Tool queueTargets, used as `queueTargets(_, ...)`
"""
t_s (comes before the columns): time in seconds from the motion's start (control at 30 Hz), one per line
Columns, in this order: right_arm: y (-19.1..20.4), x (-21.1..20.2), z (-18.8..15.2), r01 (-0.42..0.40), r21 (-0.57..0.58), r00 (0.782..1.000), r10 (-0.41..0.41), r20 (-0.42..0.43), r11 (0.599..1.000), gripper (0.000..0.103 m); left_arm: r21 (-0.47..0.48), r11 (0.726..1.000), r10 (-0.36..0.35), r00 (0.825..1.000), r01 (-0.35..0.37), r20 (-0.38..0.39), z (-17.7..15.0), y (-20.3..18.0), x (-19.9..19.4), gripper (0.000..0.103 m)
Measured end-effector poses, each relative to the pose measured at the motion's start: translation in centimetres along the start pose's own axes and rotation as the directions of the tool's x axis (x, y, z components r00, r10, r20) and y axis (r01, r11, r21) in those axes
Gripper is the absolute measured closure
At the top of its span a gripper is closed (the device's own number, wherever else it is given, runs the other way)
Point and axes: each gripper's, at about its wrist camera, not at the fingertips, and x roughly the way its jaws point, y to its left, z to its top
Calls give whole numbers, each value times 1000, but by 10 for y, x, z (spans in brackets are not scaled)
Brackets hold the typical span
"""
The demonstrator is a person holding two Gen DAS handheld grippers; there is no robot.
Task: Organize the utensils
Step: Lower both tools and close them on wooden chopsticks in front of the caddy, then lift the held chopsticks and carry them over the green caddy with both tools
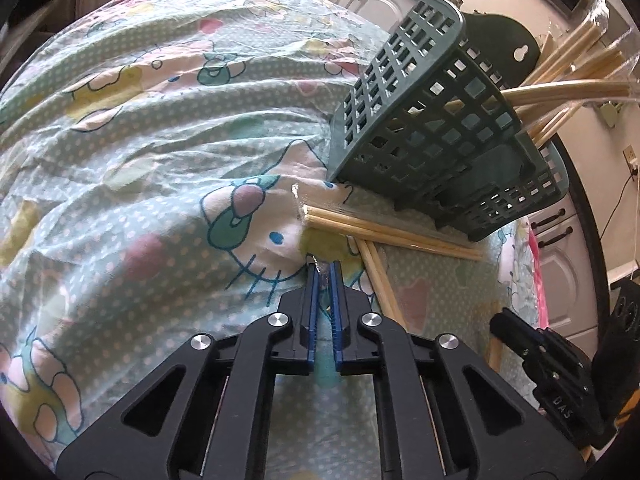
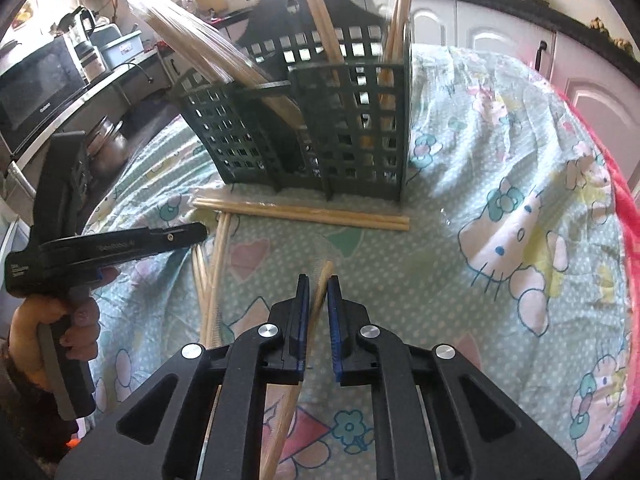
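Right gripper [image 2: 318,282] is pinching a wrapped chopstick pair [image 2: 320,292] just above the tablecloth [image 2: 480,160]. Left gripper [image 1: 325,270] is squeezed together on clear wrapper [image 1: 320,268]. More chopsticks [image 2: 300,210] lie against the green basket [image 2: 320,128].

You see a cartoon-cat printed cloth [image 2: 500,184] covering the surface, with a microwave [image 2: 36,92] beyond its far-left edge.

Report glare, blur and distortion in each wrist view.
Left wrist: fisheye bows the tablecloth and tilts the basket; daylight glares on wrapped chopsticks top right. Right wrist: window glare washes out behind the basket; the gripped chopstick looks blurred.
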Motion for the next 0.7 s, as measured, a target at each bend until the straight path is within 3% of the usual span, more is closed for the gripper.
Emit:
queueTargets(0.4,10,-29,6,-2,-47,997,6,83,999,95,-12,1000,-8,998,9,66,-19,16,-41,103)
queueTargets(0.7,30,-61,12,11,-97,985,6,171,995,96,5,1000,-21,985,21,174,-25,15,-93,103)
